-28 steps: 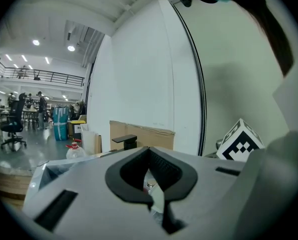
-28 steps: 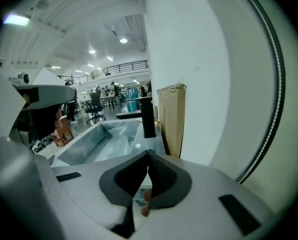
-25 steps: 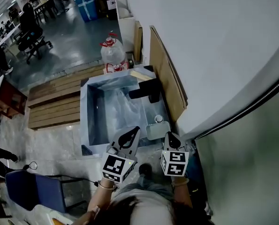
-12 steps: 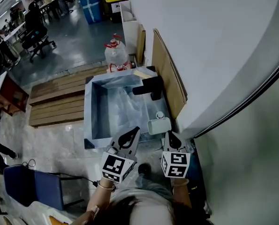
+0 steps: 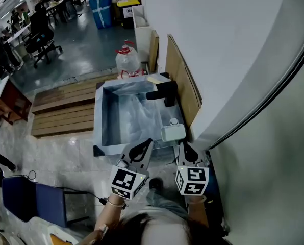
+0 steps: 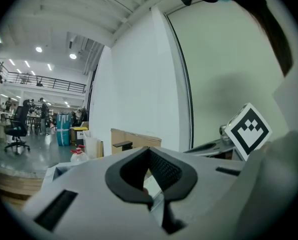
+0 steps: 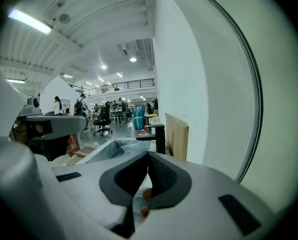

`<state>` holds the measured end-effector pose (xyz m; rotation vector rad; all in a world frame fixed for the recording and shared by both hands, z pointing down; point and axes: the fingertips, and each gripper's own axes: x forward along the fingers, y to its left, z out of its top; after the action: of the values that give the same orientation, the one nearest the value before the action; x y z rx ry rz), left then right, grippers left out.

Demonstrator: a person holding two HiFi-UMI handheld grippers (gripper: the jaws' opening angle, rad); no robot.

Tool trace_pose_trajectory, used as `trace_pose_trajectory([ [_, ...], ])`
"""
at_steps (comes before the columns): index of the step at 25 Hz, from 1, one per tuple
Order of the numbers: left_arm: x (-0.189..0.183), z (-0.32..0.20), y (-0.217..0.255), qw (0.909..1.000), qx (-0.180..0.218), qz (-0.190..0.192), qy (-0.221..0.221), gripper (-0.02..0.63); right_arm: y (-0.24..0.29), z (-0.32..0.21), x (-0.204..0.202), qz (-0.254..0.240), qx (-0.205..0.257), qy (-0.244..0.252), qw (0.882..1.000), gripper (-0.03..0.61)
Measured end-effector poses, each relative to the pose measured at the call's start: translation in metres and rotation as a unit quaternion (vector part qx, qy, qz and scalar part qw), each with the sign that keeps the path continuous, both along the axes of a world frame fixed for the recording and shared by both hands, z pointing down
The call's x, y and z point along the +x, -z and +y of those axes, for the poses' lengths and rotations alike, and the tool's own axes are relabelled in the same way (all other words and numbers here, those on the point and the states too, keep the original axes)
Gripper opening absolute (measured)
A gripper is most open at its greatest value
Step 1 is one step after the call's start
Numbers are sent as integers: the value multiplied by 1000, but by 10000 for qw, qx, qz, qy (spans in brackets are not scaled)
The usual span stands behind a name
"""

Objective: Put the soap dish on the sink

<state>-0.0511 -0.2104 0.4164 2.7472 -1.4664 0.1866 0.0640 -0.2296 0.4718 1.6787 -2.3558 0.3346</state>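
A white rectangular soap dish [image 5: 173, 132] lies on the right rim of the steel sink [image 5: 97, 121], near its front corner. A black faucet [image 5: 162, 92] stands at the sink's far right. My left gripper [image 5: 147, 142] is shut and empty, held just in front of the sink's near edge. To its right, my right gripper [image 5: 182, 145] is also shut with nothing in it, a little below the soap dish and not touching it. In the left gripper view the left gripper [image 6: 149, 149] has its jaws closed together; in the right gripper view the right gripper [image 7: 148, 155] looks the same.
A cardboard panel [image 5: 185, 93] leans on the white wall to the right of the sink. Wooden pallets [image 5: 60, 111] lie to the left, and a water jug [image 5: 127, 60] stands behind. A blue chair [image 5: 34, 200] is at the lower left.
The sink and the soap dish have slid up and away in the head view, leaving a wider gap to both grippers. Both grippers stay shut.
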Motion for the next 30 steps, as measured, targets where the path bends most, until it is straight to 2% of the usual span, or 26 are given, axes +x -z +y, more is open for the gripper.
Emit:
trace_pose_trajectory([
  [19, -10, 82, 19, 9997, 211, 81, 43, 9, 40, 83, -15, 8, 410, 165, 9990, 26],
  [30, -14, 119, 27, 9989, 353, 168, 269, 9, 54, 117, -18, 265, 690, 438, 9963, 26],
])
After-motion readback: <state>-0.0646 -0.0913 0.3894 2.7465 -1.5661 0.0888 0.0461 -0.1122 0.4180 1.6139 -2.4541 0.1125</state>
